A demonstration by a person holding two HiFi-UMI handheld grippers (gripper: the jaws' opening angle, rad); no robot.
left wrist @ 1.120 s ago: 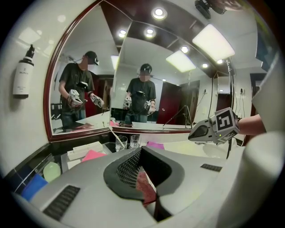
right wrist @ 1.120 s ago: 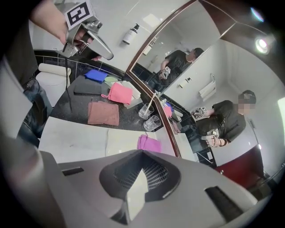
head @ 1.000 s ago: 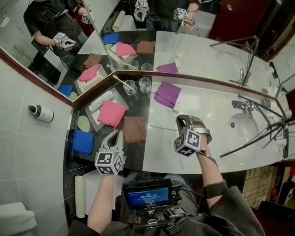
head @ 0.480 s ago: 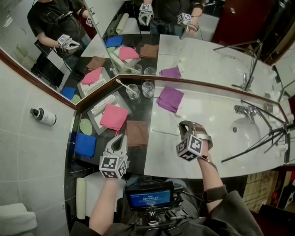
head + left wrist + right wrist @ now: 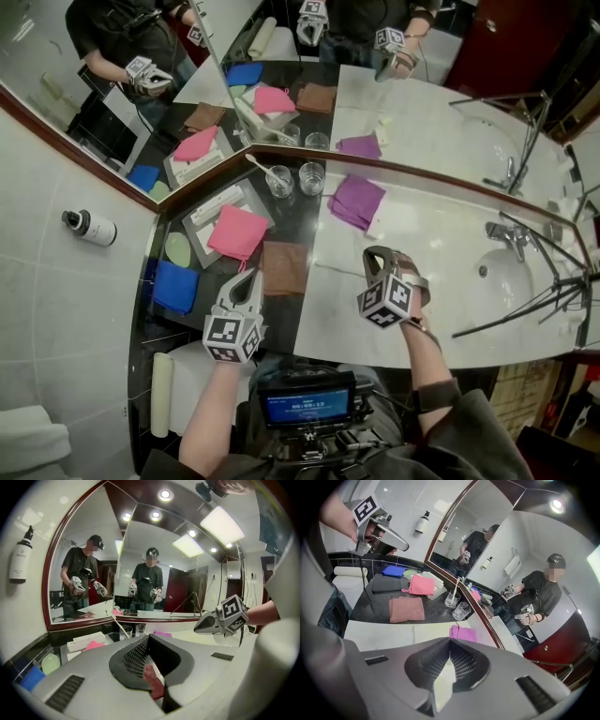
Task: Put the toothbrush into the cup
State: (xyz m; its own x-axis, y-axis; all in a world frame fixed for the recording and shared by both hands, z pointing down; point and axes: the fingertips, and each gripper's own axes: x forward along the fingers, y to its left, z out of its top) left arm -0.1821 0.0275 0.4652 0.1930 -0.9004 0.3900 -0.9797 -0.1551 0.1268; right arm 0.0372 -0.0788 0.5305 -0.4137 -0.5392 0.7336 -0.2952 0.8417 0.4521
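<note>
Holding both grippers over the counter (image 5: 441,234), you have nothing gripped: the left gripper (image 5: 246,276) is fully closed and empty, and the right gripper (image 5: 374,255) is all but closed and empty too. Well ahead of the left one stand a cup (image 5: 278,182) and an empty glass (image 5: 311,178) beside it. A toothbrush (image 5: 261,166) already stands in the cup. The thin pale stick (image 5: 336,272) just left of your right gripper may be another one to fetch.

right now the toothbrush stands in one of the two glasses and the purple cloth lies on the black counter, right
Not quite. The toothbrush does stand in one glass of the two, beside the other glass, but the purple cloth lies on the white counter, not on the black counter. The head view shows it.
</note>
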